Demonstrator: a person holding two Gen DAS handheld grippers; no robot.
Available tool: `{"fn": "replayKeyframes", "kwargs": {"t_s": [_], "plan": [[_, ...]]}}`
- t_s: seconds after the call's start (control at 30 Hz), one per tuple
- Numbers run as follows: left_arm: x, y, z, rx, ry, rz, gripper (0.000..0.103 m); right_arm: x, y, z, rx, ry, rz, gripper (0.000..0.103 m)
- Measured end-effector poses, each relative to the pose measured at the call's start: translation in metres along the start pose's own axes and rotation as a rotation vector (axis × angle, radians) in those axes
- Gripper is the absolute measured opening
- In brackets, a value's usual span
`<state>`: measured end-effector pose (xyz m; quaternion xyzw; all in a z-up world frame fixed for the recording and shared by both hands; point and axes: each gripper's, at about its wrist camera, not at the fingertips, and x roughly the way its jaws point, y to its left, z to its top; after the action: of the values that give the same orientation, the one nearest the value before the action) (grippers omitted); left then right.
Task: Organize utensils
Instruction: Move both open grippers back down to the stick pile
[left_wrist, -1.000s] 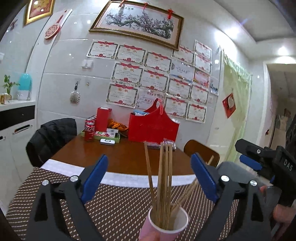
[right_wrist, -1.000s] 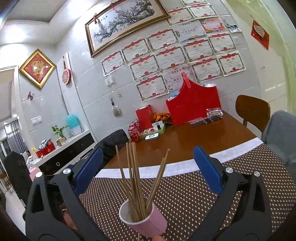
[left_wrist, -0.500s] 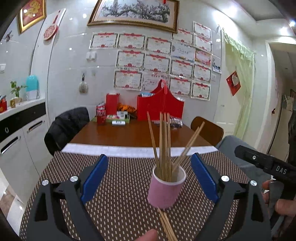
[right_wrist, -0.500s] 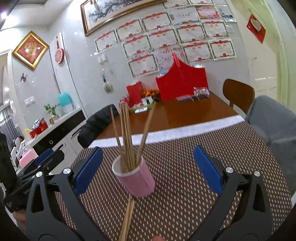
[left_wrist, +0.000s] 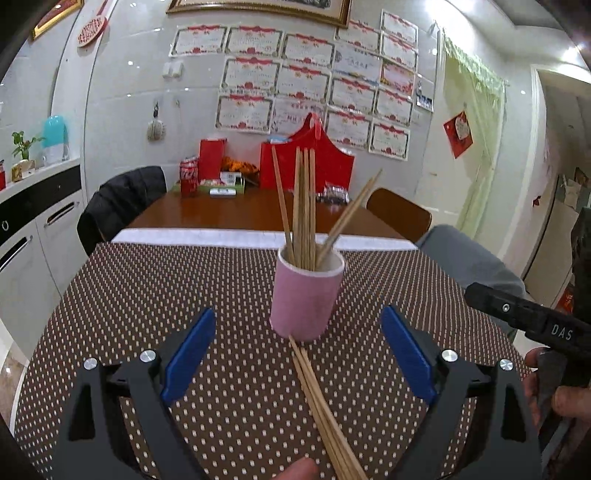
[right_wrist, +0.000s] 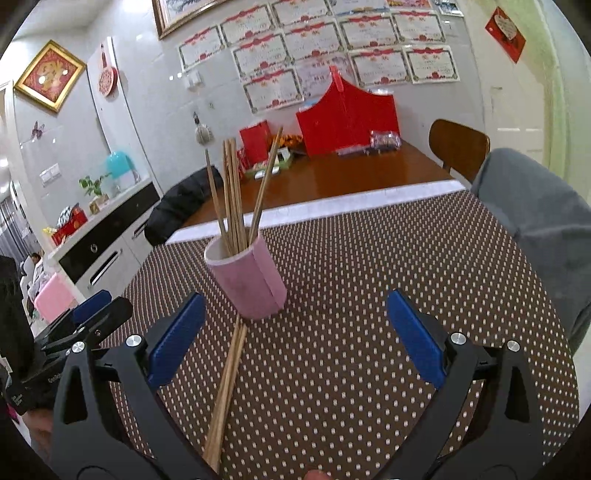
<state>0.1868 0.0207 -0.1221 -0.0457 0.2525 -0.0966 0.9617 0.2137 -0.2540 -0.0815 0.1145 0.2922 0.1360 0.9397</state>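
Left tongs (left_wrist: 295, 354): blue-padded arms spread wide apart at the bottom of the left wrist view, nothing between the pads, hovering over the dotted cloth.
Right tongs (right_wrist: 295, 332): likewise spread wide at the bottom of the right wrist view, empty; seen again at the right edge of the left wrist view as a black body with a hand (left_wrist: 554, 391) around it.
Pink cup (left_wrist: 306, 295): upright at the centre of the left wrist view, just above the gap between the left arms; in the right wrist view (right_wrist: 246, 280) it sits left of centre and appears tilted, though the fisheye lens may cause that.
Chopsticks in cup (left_wrist: 303, 206): a handful of wooden sticks standing in the cup, most close to vertical, one leaning off to the right.
Loose chopsticks (left_wrist: 325, 410): a bundle lying flat on the cloth, one end touching the base of the cup, running down toward the bottom edge of the frame; in the right wrist view (right_wrist: 225, 395) they run down beside the left blue pad.
Worktop (left_wrist: 129, 295): covered by a brown cloth with white dots, white band at its far edge, bare wood beyond.
Background: red bag (left_wrist: 306, 162) and red can (left_wrist: 188, 177) at the far end of the worktop, upper centre; certificates on the wall above.
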Motion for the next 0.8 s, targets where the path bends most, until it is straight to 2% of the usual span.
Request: {"fn": "replayKeyframes", "kwargs": {"t_s": [0.3,0.5,0.8], "plan": [[0.008,0.002,-0.046,-0.024,0.16,0.022,0.09,0.006,-0.007,-0.033,0.0,0.103,-0.01,0.097],[0.015,0.002,-0.082,-0.042,0.272,0.026,0.09,0.005,-0.015,-0.045,0.015,0.134,-0.017,0.097],[0.013,0.0,-0.107,-0.039,0.324,0.031,0.09,0.01,-0.014,-0.054,0.009,0.183,-0.02,0.097]]}}
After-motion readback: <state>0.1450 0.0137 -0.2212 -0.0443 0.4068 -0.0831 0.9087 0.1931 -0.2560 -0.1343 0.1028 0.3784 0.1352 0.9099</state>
